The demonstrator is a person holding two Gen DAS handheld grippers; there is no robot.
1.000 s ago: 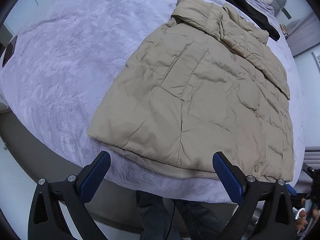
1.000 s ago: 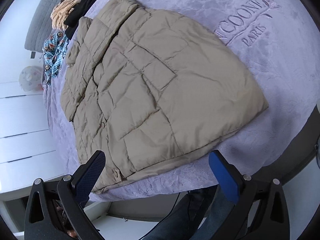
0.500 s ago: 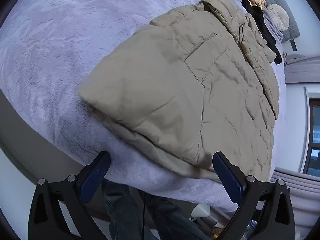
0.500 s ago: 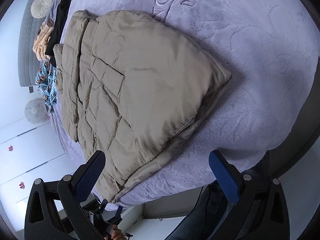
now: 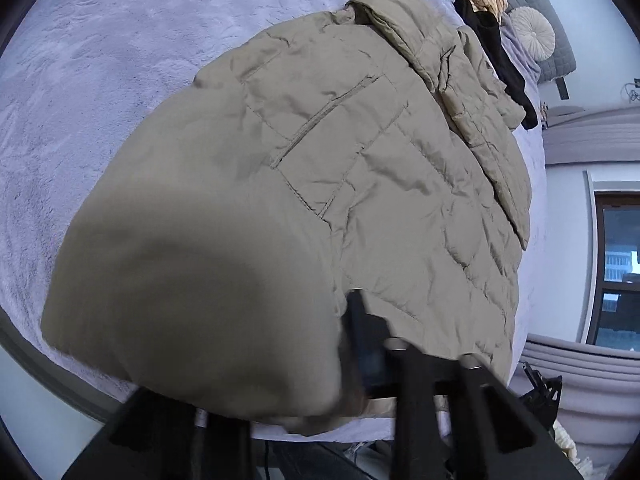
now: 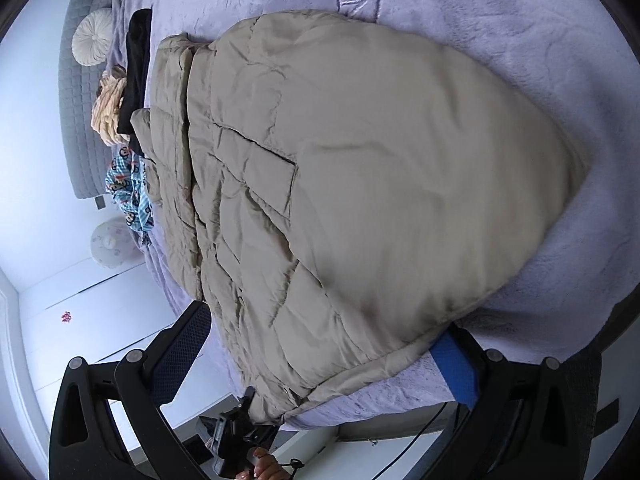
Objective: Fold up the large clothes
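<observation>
A beige quilted jacket lies flat on the lilac plush bedspread, collar far away and hem at the near bed edge. My left gripper is closing its jaws on the hem. One dark finger presses the fabric, while the other is hidden under a bulge of cloth. In the right wrist view the jacket fills the middle. My right gripper stands open with the hem between its blue pads, which do not press it. A hand holds the left gripper at the hem's other corner.
At the bed's head lie a black garment, a tan knit garment and a blue patterned garment. A round cushion rests against the grey headboard. White cabinet doors stand beside the bed, and a window is on the other side.
Both grippers have sunk toward the jacket's near hem and rolled. The left jaws, wide open before, have come together on the hem. The right jaws stay wide open, now straddling the hem.
</observation>
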